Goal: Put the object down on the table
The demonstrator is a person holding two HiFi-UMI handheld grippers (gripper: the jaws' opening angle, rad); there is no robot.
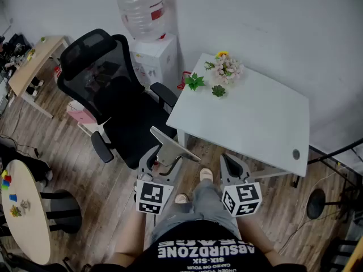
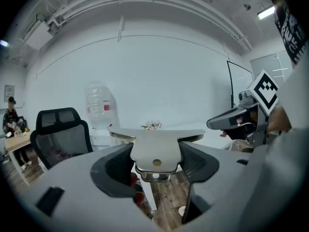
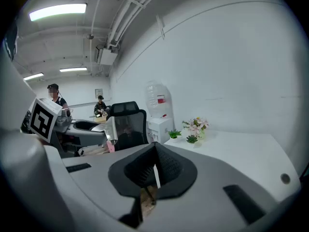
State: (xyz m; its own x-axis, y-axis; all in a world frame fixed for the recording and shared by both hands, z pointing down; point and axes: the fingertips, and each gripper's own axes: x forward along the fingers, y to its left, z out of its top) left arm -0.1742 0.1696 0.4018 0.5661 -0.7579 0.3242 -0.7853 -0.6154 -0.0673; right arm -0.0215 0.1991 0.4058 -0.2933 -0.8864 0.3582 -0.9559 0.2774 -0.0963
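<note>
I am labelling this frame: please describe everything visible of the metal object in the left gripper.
The metal object is silvery, smooth and flat, like brushed steel: a wide blade narrowing to a shorter tab with a small round hole. The left gripper clamps the tab from both sides, holding it roughly level in the air, near a corner of the white table, not on it.

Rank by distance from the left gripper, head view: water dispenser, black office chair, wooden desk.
1. Black office chair, just ahead-left of the left gripper.
2. Water dispenser, behind the chair at the wall.
3. Wooden desk, far upper left.
</note>
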